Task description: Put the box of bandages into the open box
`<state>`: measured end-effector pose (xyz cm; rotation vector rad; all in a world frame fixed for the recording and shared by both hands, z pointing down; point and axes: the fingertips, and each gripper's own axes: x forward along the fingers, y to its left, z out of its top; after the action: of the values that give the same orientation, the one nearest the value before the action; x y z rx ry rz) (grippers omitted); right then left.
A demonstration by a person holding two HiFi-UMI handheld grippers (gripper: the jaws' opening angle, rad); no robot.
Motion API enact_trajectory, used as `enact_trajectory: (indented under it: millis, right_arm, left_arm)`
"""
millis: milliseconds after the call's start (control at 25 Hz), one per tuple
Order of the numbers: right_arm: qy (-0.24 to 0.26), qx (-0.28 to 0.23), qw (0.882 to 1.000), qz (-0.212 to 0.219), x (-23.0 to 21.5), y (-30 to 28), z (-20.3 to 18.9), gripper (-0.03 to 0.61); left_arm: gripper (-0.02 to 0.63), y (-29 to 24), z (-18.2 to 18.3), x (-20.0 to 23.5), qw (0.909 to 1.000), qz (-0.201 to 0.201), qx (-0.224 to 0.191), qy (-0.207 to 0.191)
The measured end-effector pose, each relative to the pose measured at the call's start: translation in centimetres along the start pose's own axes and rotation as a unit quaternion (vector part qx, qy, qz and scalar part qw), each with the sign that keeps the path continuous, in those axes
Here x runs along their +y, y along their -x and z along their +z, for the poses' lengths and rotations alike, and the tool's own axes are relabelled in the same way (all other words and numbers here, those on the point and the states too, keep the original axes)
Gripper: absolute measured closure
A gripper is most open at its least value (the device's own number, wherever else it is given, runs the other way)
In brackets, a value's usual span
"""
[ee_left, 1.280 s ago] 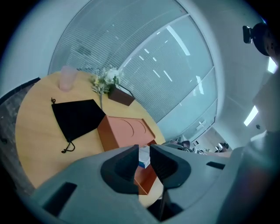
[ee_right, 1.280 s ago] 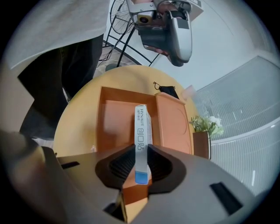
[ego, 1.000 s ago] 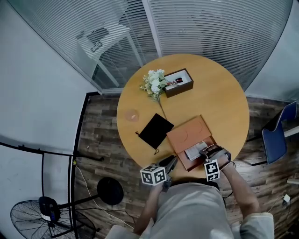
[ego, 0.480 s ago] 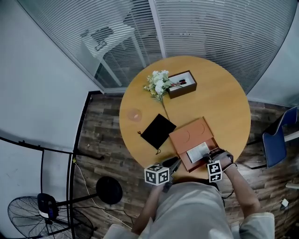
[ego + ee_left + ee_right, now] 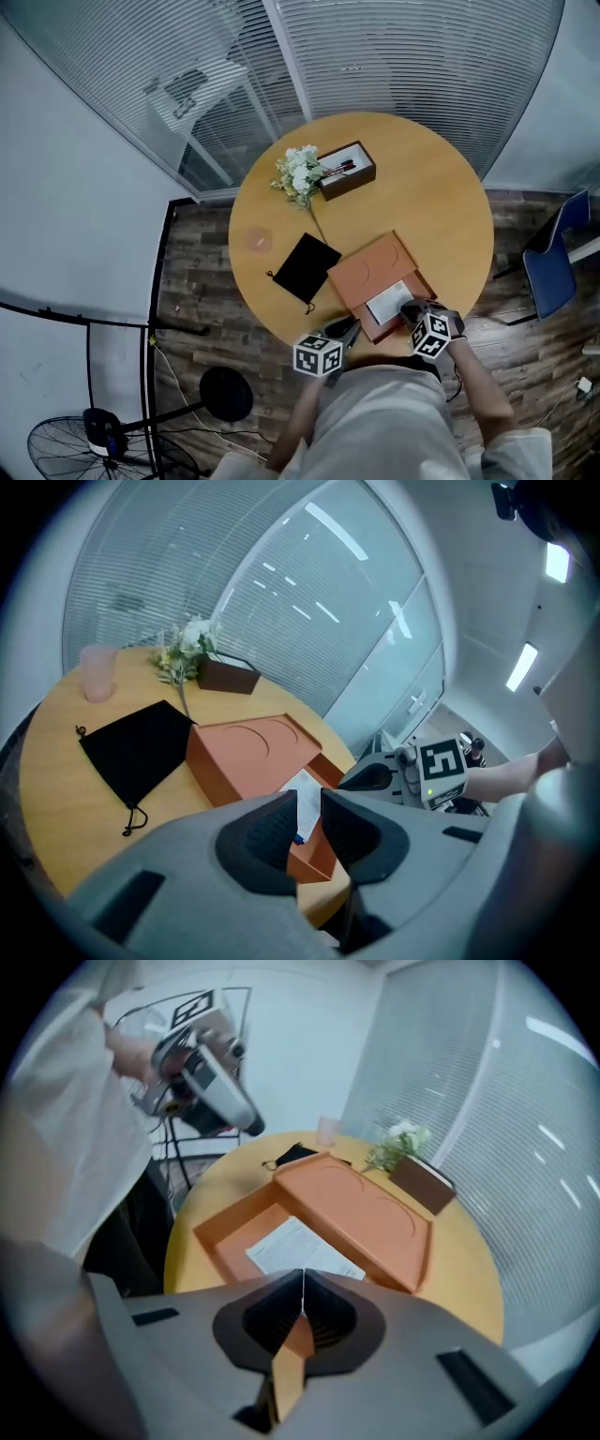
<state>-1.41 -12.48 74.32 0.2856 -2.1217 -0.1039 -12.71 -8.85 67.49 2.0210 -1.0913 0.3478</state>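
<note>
The orange open box [image 5: 359, 314] lies near the table's front edge, its lid [image 5: 373, 265] resting over the far half. The white box of bandages [image 5: 391, 302] lies flat inside it, also seen as the white box [image 5: 298, 1249] in the right gripper view. My right gripper [image 5: 410, 310] hovers at the open box's front right corner, jaws shut with nothing between them [image 5: 302, 1283]. My left gripper [image 5: 352, 324] hangs at the box's front left, its jaws [image 5: 309, 808] a narrow gap apart and holding nothing.
On the round table [image 5: 441, 202] lie a black pouch [image 5: 305, 266], a pink cup [image 5: 257, 241], a bunch of white flowers [image 5: 298, 173] and a dark box with pens [image 5: 345, 169]. A blue chair [image 5: 548, 272] stands to the right; a fan [image 5: 84, 441] is on the floor at left.
My right gripper has let go of the white box, which now lies in the orange box, and its jaws have shut. The left gripper has hardly moved.
</note>
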Motion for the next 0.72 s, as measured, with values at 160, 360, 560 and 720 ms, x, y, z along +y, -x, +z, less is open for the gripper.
enact_trajectory:
  millis: [160,360,560,720]
  right_arm:
    - [-0.182,-0.061,0.981,-0.017,-0.5,1.5,0.7,0.578]
    - [-0.327,-0.115,0.937,-0.039,-0.3,3.1,0.9,0.580]
    - [-0.392,-0.136,0.908,-0.064,0.4,4.2,0.5,0.580]
    - [-0.412,-0.145,0.895,-0.091,0.2,4.4,0.2,0.580]
  left_arm:
    - [0.535,-1.0,-0.5,-1.0,0.9990,-0.004,0.017,-0.041]
    - [0.552,-1.6,0.2,-1.2,0.9956,0.011,0.014,-0.092]
    - [0.592,-0.9,0.2,-1.0,0.9951,0.022,-0.001,-0.097]
    - [0.603,-0.3,-0.1,-0.4,0.9956,0.024,-0.003,-0.091]
